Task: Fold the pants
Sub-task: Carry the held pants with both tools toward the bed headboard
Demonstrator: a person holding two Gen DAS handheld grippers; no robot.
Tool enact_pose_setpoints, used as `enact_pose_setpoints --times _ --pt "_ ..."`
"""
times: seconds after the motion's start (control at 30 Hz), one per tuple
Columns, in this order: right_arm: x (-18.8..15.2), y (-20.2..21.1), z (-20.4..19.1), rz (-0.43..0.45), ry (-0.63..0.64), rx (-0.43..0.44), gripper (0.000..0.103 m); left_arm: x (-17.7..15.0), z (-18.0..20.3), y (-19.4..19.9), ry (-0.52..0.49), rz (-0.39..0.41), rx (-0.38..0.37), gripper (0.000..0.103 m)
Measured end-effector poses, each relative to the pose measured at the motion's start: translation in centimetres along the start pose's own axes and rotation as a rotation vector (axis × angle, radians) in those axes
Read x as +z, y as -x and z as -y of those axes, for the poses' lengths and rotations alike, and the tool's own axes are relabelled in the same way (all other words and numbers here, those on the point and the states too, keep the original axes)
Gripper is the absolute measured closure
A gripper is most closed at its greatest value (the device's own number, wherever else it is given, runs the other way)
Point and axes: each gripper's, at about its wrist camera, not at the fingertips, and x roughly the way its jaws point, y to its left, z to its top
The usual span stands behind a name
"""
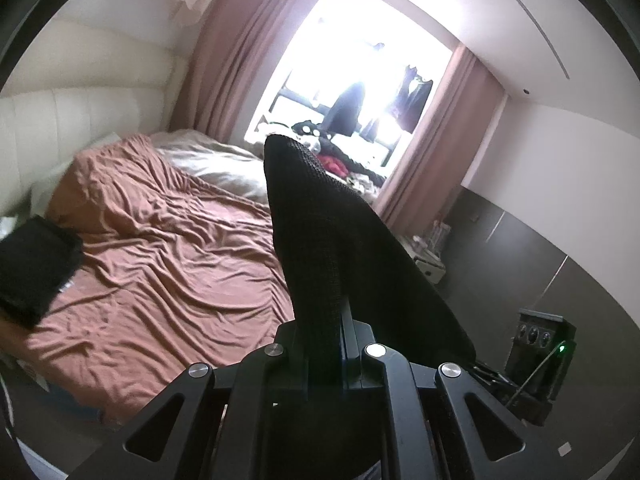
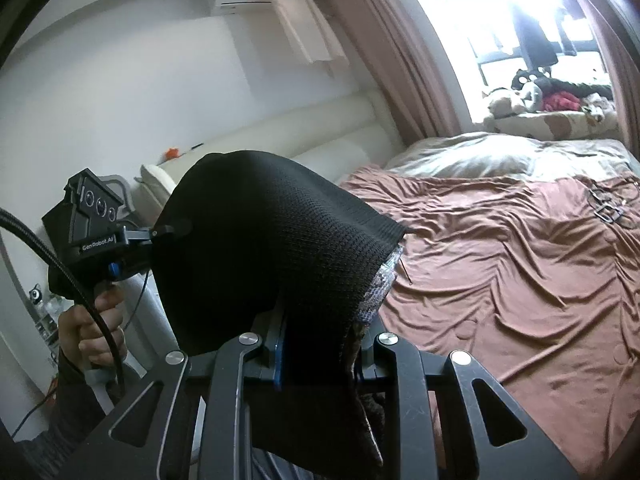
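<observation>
Black knit pants (image 1: 340,248) hang in the air, held up between both grippers above the foot of the bed. My left gripper (image 1: 340,324) is shut on one edge of the cloth, which drapes over its fingers and hides them. My right gripper (image 2: 316,344) is shut on another edge of the pants (image 2: 272,248); the cloth covers its fingers too. In the right wrist view the left gripper (image 2: 160,232) shows at the left, pinching the pants' far corner, with a hand on its handle.
The bed (image 1: 168,248) with a wrinkled rust-brown sheet lies below and ahead. A folded black garment (image 1: 32,268) sits at its left edge. A cream headboard (image 1: 60,120), pink curtains (image 1: 224,60) and a bright window stand beyond. A metal buckle item (image 2: 606,204) lies on the sheet.
</observation>
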Motion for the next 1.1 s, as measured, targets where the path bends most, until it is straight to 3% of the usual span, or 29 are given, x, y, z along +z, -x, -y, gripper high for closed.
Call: enact_pose_setpoints --times 0.4,0.6,1.1 --pt "0.9 -5.7 -0.4 -0.030 0.025 0.064 0.082 3.1 -4.1 3.2 0.000 0.021 0.083 0.093" --pt "1.7 -10.0 -0.8 -0.040 0.039 0.117 0.082 5.0 -8.9 4.2 0.010 0.022 0.130 0.093" --pt "3.7 -27.9 -2.4 -0.089 0.066 0.218 0.082 9.5 -21.6 6.1 -0.042 0.021 0.280 0.093"
